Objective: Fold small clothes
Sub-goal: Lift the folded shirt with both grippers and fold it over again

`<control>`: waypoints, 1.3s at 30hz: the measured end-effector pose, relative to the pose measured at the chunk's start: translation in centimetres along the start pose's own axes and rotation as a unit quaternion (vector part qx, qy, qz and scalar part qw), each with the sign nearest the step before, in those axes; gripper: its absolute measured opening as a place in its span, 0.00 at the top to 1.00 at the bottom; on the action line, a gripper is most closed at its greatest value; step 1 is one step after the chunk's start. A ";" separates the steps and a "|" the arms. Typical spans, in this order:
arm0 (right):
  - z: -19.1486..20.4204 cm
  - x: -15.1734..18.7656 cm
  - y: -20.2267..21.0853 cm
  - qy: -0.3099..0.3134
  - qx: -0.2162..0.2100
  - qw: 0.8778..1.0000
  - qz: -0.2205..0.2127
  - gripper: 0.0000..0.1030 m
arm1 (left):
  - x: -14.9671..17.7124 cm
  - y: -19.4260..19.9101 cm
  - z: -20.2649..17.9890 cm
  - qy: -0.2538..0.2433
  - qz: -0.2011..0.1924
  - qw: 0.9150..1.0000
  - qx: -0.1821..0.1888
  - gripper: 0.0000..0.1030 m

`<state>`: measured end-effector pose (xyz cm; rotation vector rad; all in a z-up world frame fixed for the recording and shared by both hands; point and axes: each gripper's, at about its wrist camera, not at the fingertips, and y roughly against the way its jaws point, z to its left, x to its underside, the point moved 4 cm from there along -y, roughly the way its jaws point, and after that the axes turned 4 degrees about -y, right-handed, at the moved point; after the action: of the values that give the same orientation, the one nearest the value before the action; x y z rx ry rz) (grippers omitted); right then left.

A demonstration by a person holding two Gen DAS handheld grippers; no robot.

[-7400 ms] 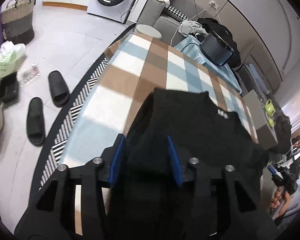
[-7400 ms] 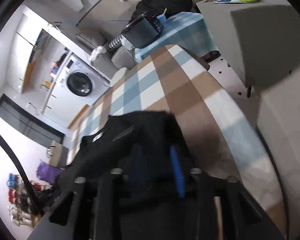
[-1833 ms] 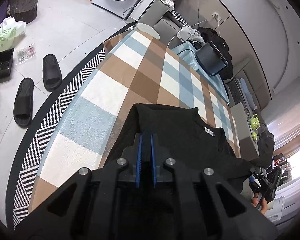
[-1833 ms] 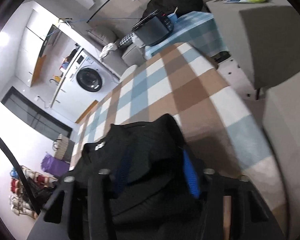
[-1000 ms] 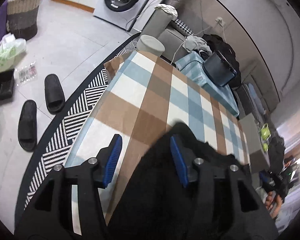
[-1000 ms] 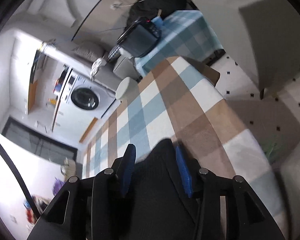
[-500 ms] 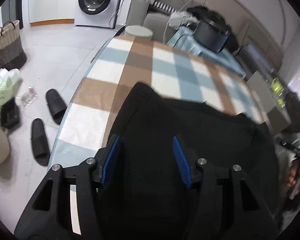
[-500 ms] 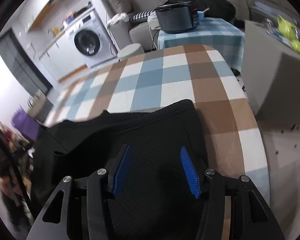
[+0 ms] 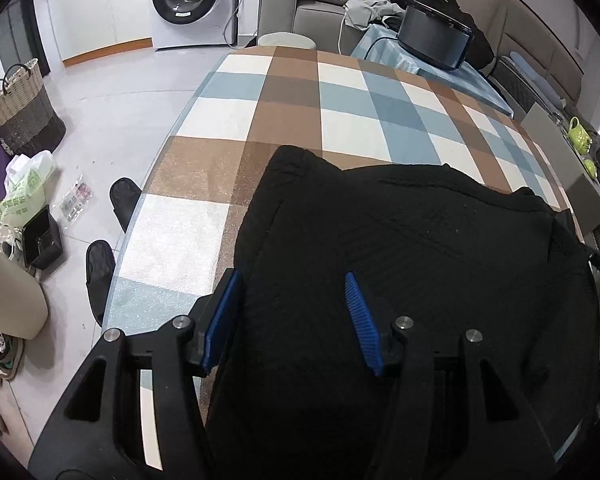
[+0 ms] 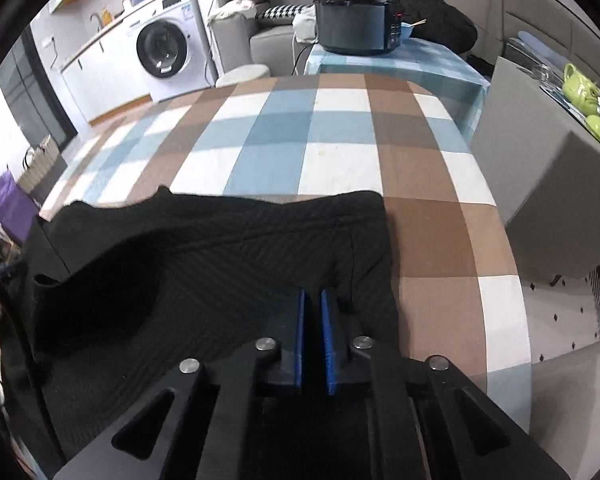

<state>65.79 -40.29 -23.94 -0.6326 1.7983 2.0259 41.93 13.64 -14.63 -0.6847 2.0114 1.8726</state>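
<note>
A black ribbed knit garment lies spread on the brown, blue and white checked tablecloth. My left gripper hangs over the garment's left part, open. Its blue pads stand wide apart, the left one at the cloth's left edge, and neither presses on it. In the right wrist view the same garment fills the near table. My right gripper is shut near the garment's right edge. A small pucker of black cloth runs into its tips.
A dark cooker stands on a blue-clothed side table behind. A grey box with green teapots stands to the right. On the floor at the left are black slippers, a woven basket, bags and a washing machine.
The right gripper's pads, wide apart half a second ago, have closed together over the garment. Both views have moved slightly closer to the garment. The left pads keep the same gap.
</note>
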 end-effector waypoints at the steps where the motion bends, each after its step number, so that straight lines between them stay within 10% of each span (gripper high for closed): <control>1: 0.0 -0.1 0.7 -0.001 -0.013 1.000 -0.019 0.95 | -0.1 0.0 0.1 0.001 -0.001 1.000 0.002 0.50; 9: -2.5 -0.7 4.9 -0.087 -0.048 0.986 -0.132 0.98 | -0.2 0.9 1.2 0.026 -0.014 1.000 0.012 0.50; 30: -3.9 0.5 3.7 -0.098 -0.031 0.991 -0.084 0.98 | -3.9 -3.3 -3.8 -0.102 0.013 0.994 -0.040 0.51; 34: -4.0 0.8 3.4 -0.098 -0.032 0.991 -0.080 0.98 | -3.9 -3.1 -4.0 -0.106 0.002 0.994 -0.024 0.87; 39: -4.2 1.0 3.1 -0.100 -0.034 0.991 -0.077 0.98 | -3.8 -0.7 -3.4 -0.091 -0.040 0.995 -0.002 0.92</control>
<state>63.71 -44.92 -22.28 -0.5479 1.5241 1.9769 45.82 10.77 -12.89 -0.5632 1.8409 1.8227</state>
